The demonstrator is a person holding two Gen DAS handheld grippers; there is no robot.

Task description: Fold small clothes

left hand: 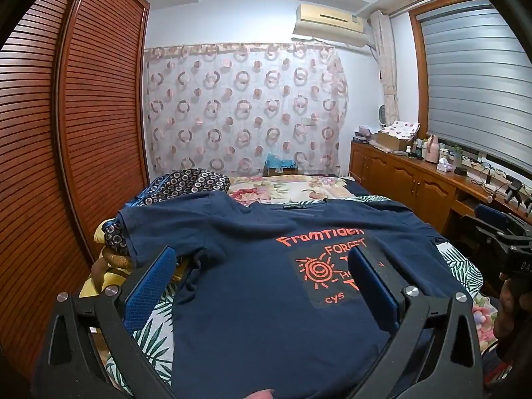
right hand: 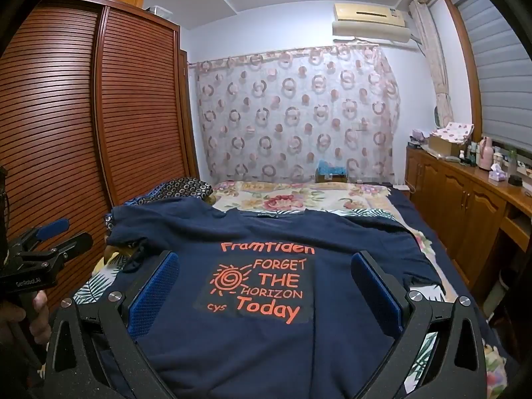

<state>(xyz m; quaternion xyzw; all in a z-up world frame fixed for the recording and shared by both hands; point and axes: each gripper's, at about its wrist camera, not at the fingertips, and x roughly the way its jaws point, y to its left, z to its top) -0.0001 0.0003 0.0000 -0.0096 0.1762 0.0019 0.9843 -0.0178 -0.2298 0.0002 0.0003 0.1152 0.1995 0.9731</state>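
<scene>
The navy shirt (right hand: 252,349) lies spread flat, print up, on the bed (right hand: 412,229), ready for folding. Both the left hand-held gripper (left hand: 262,286) and the right hand-held gripper (right hand: 266,292) hover above it, jaws wide apart, holding nothing.

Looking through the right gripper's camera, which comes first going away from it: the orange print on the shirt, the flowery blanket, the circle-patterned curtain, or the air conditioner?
1. Orange print: on the navy shirt, straight ahead of the right gripper.
2. Flowery blanket: mid-bed, beyond the collar.
3. Curtain: far wall, behind the bed.
4. Air conditioner: high above the curtain, upper right.
</scene>
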